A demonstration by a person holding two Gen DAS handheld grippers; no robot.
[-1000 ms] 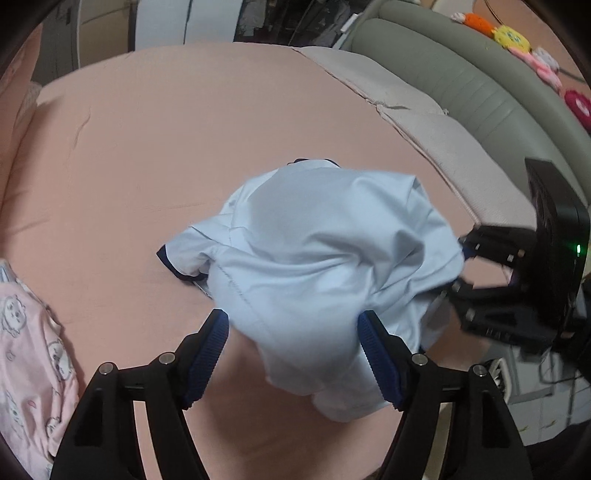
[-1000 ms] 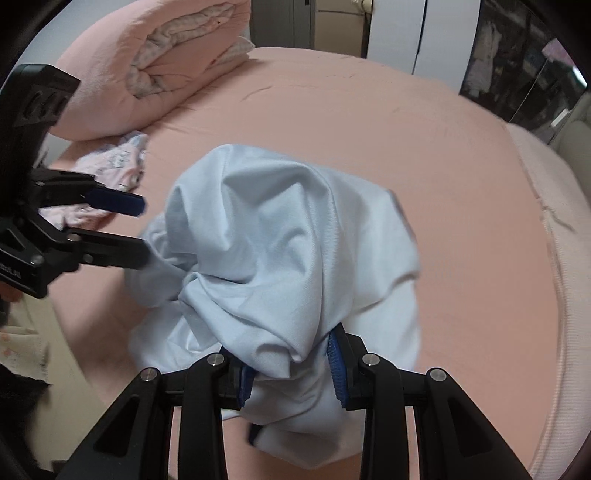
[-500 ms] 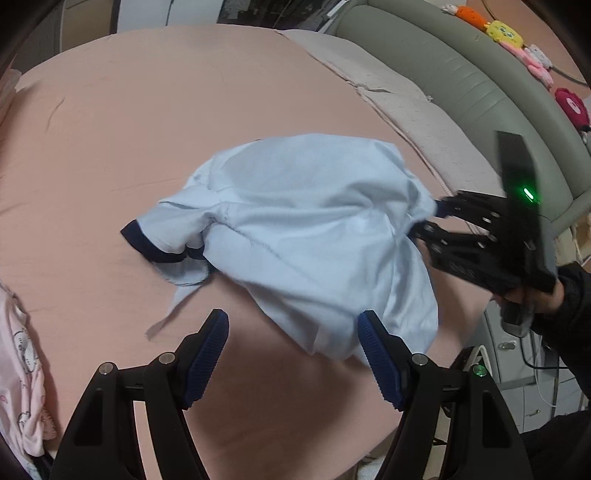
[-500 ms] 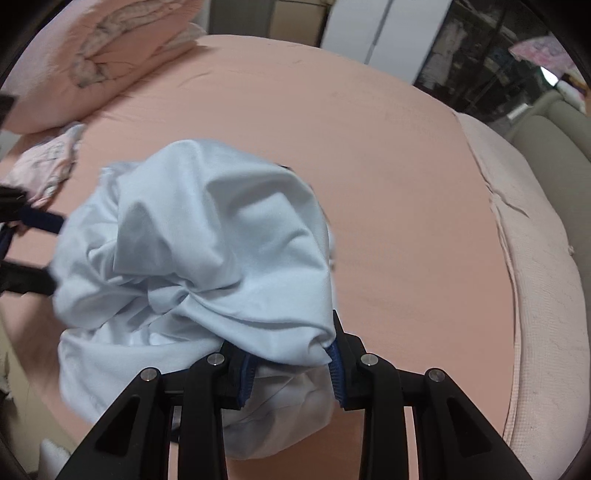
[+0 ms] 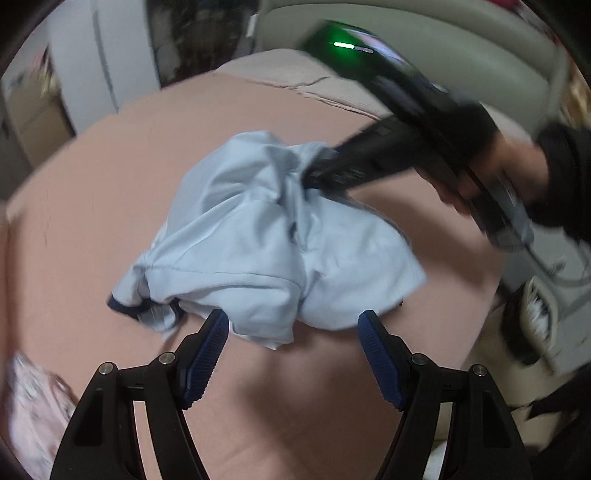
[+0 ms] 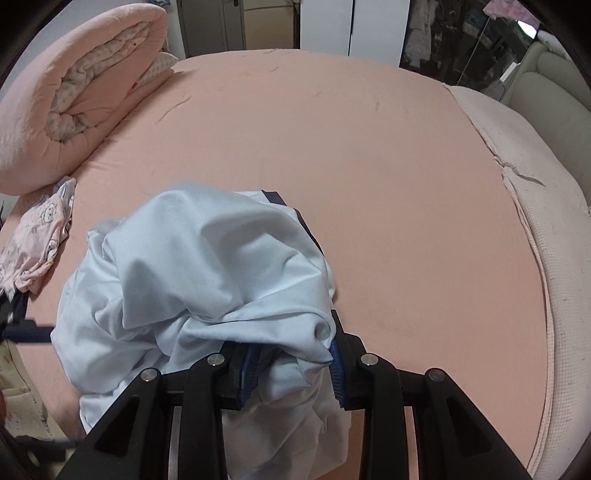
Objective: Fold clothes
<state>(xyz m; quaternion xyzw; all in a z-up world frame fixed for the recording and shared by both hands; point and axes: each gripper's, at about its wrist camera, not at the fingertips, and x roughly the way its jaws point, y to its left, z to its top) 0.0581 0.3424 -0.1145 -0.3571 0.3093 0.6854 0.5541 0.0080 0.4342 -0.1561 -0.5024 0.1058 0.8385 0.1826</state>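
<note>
The right hand-held gripper (image 6: 291, 363) was clamped on the crumpled light-blue cotton shirt (image 6: 207, 280). The left hand-held gripper (image 5: 293, 354) stood apart, empty, above the pink bed (image 6: 388, 166).

A big bed (image 6: 369, 177) with a pink sheet fills most of the room. On the far left lies a rolled pink quilt (image 6: 74, 96). A small pink cloth with little pictures (image 6: 37, 236) sits near the left edge. Along the right side runs a soft, pale headboard (image 6: 535, 85). Far away stand white cupboard doors (image 6: 347, 26). The light is dim.
</note>
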